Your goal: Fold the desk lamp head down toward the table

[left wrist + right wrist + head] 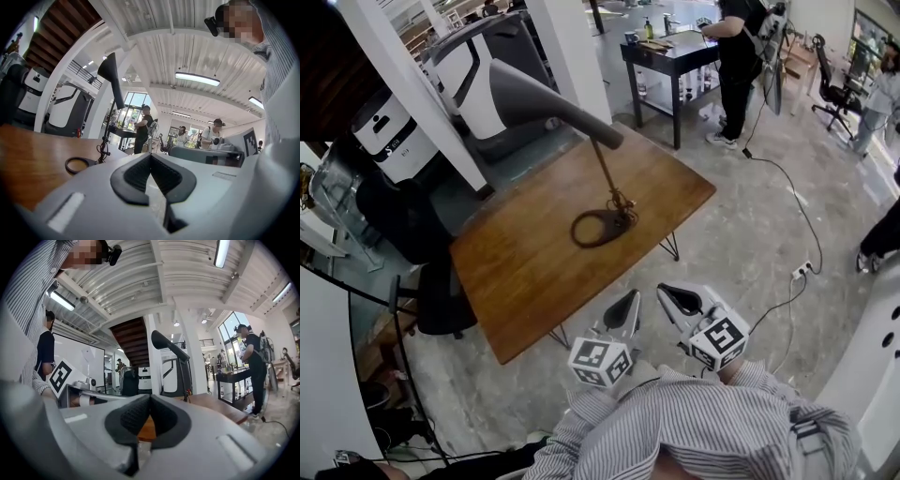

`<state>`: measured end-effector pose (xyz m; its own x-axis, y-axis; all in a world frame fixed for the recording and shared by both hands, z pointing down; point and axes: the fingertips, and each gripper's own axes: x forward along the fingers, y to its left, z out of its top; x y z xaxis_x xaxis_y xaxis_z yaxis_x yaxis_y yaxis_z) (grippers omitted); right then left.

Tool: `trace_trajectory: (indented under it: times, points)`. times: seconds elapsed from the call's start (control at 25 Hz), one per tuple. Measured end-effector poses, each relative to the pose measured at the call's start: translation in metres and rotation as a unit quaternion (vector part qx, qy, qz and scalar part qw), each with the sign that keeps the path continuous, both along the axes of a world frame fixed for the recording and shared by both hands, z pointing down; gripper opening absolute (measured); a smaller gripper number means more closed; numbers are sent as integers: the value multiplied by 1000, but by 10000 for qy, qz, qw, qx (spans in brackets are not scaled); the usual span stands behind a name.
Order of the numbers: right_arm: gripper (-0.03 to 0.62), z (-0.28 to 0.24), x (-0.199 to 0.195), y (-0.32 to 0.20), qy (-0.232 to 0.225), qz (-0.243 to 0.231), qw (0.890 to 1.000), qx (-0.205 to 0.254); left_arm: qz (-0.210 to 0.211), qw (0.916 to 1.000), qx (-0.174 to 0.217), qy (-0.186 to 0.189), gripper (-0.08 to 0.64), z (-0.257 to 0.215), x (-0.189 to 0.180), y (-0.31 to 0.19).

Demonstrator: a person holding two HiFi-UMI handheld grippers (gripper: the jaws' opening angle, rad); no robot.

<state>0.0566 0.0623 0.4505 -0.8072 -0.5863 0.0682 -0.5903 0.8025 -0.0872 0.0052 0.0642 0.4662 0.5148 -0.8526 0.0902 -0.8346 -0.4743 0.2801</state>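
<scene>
While our left tool and right tool hang clenched and empty short of the bench, the desk lamp stands mid-bench, head raised; we would pin its ring base and ease the head down. The right gripper view hides that base; the head view shows it whole.

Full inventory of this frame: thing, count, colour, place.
wooden table: 1, brown, centre
desk lamp: 1, grey head, dark ring base, on the wooden table
side table: 1, black, far end
bystander: 1, black clothes, at the side table
office chair: 1, black, far right
power strip: 1, white, floor at right
left hand-held gripper: 1, grey, shut, empty, off the table's near edge
right hand-held gripper: 1, grey, shut, empty, beside the left one
striped shirt: 1, white-grey, bottom edge
</scene>
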Motion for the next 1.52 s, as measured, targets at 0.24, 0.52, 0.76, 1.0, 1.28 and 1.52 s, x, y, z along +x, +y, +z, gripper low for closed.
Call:
trace_trajectory:
  times: [0.24,0.52,0.76,1.0,1.28,1.52]
  points:
    - [0,20,10,-25,78,164,9995,-270,-81,9999,-143,0,6,14,-4,-24]
    - [0,-3,1,-98,138,505,9983,237,-203,9996,127,-120,6,-2,-34,-91]
    - [5,-21,-21,-160,137,729,9959,522,-113,9996,190,-187,11,-11,-64,-155]
    - [18,-34,-38,-209,472,953,9890,1025,42,9993,196,-311,48,-6,-81,-209]
    - [39,-55,-57,-243,445,1010,9859,1260,159,9987,102,-476,75,4,-88,-255]
    - [100,-65,-60,-260,1008,1071,9740,1722,102,9986,23,-512,109,10,-82,-280]
